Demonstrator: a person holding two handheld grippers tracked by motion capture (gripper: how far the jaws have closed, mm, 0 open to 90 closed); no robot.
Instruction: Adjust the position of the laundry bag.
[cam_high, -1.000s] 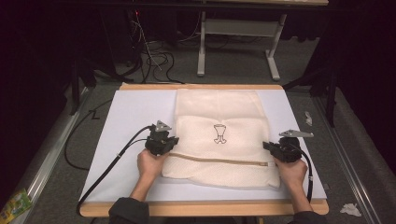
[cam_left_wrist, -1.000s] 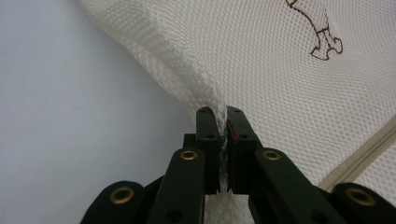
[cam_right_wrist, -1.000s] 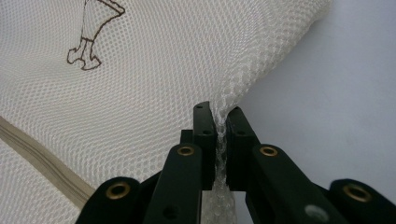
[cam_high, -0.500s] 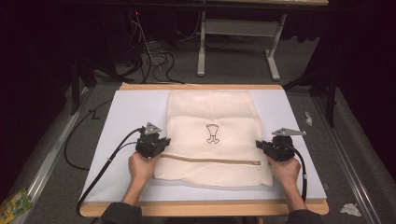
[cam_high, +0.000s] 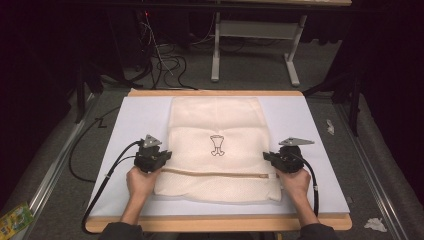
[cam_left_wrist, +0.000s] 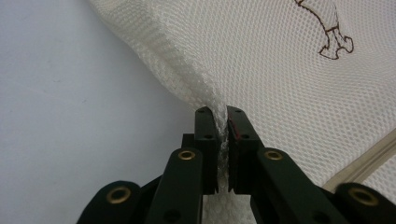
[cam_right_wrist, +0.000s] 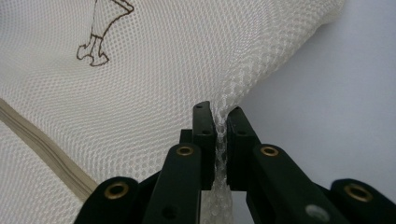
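High view: we note the cream mesh bag (cam_high: 215, 145) lying flat on the white surface (cam_high: 130, 125), left tool (cam_high: 159, 159) and right tool (cam_high: 271, 159) each clamped tight on its opposite side edges beside the zipper (cam_high: 215, 174).

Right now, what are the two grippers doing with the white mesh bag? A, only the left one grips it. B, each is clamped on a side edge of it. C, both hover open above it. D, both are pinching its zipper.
B: in each gripper view the jaws are shut on a fold of the mesh bag, the left gripper and right gripper at opposite side edges.
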